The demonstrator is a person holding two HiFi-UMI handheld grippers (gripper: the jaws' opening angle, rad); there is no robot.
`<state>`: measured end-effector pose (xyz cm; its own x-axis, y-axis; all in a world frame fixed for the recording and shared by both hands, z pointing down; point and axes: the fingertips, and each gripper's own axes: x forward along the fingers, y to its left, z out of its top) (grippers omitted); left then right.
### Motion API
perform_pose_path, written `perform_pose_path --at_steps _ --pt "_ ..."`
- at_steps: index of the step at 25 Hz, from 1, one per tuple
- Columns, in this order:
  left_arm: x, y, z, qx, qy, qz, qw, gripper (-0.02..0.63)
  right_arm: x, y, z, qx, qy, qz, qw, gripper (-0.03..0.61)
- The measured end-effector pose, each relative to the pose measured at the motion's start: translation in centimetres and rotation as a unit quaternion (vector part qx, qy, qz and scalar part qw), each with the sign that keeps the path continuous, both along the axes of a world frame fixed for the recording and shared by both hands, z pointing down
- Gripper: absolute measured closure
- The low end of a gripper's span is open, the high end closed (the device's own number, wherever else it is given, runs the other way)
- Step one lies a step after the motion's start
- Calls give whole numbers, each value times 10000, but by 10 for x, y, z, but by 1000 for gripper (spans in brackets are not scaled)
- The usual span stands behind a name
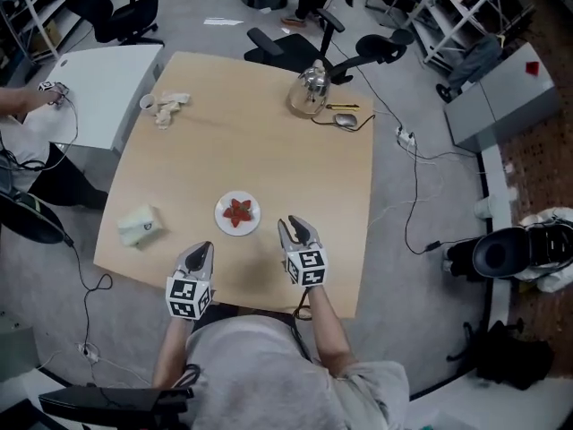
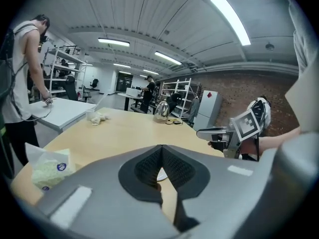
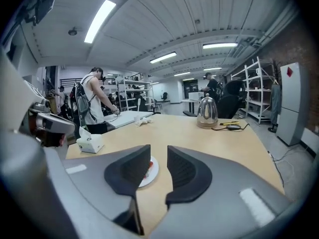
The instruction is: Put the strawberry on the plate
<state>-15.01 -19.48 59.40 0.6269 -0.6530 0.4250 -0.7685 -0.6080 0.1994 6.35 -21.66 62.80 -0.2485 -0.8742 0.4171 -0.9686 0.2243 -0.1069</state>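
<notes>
Workshop room, grey floor, shelving and office chairs at the far end. We stand at the near edge of a light wooden table (image 1: 269, 159); a white side table (image 1: 98, 88) butts against its far left corner.

On the wood, largest first:
- glass kettle (image 1: 309, 92), far side
- tissue box (image 1: 140, 226), near left edge
- left gripper (image 1: 202, 251) and right gripper (image 1: 293, 224), both over the near edge
- small white plate (image 1: 221, 213), between and just beyond the grippers
- strawberry (image 1: 238, 211), lying on the plate

We note the left jaws closed tip to tip, nothing in them. The right jaws stand apart and empty, with the plate showing through the gap farther off.
</notes>
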Motion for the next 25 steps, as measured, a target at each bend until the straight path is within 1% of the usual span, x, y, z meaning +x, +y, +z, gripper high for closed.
perform_pose_path --at_steps 5,10,15,18,25 --pt "32 3 -8 134 10 510 9986 595 28 23 -20 210 3 442 9988 492" --pt "56 3 -11 229 70 888 9958 595 53 47 -31 439 73 979 9942 555" --pt "75 6 -17 319 108 1169 9926 595 73 71 -41 570 46 1382 9887 571" --pt "81 7 -20 355 121 1278 9911 595 79 81 -48 676 35 1506 9863 571" --pt "86 11 -18 298 162 1364 9901 595 80 105 -58 809 -40 1600 9838 571"
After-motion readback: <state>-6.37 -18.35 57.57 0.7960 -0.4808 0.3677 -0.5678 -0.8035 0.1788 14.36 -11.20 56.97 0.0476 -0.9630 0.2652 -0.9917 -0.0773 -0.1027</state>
